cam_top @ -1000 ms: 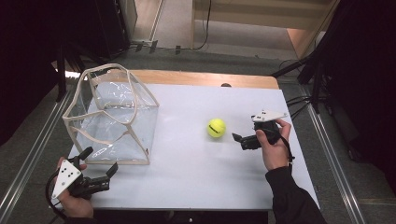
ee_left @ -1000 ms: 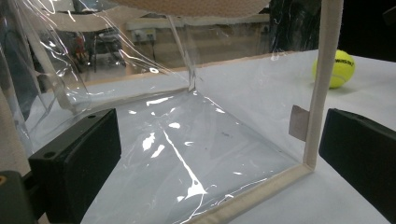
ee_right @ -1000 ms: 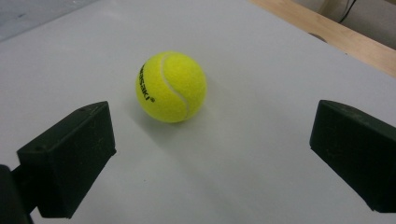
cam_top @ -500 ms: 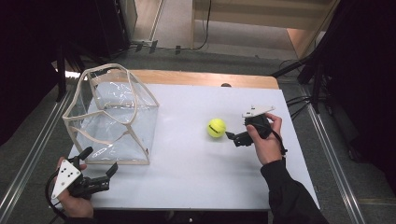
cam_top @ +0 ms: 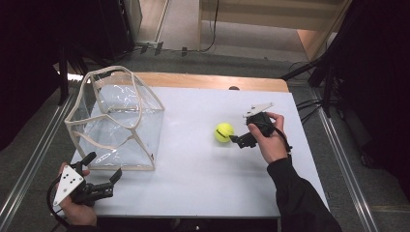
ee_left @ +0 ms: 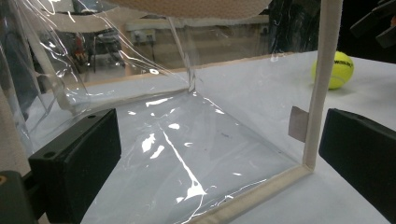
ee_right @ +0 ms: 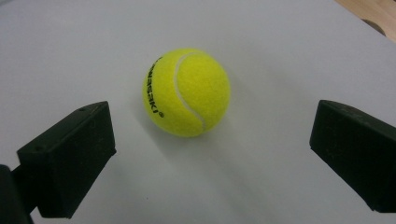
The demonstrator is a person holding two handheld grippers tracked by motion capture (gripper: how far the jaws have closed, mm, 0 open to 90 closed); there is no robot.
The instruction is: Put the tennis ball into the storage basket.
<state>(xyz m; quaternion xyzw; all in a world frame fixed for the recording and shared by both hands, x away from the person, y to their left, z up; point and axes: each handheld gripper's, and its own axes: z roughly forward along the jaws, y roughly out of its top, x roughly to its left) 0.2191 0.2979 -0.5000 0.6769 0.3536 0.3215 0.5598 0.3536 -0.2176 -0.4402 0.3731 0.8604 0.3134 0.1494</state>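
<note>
Tennis ball (ee_right: 186,92) lies free on the white tabletop (cam_top: 203,164), well apart from the clear bag (cam_top: 116,121). Right gripper (cam_top: 238,140) fingers spread wide just short of it (no contact). Left gripper (cam_top: 104,178) open beside the bag. Grasp and transfer outstanding.

A lab: white table (cam_top: 203,183) on rails (cam_top: 29,164), dark curtains (cables (cam_top: 309,104) trailing).

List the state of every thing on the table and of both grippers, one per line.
tennis ball: loose on the table, upright nowhere, ungripped, just ahead of the right gripper.
clear bag: standing upright, mouth open, empty inside.
right gripper: open, fingers either side of the ball, not touching it.
left gripper: open, low by the bag's near corner, holding nothing.
table: white top, flat.
</note>
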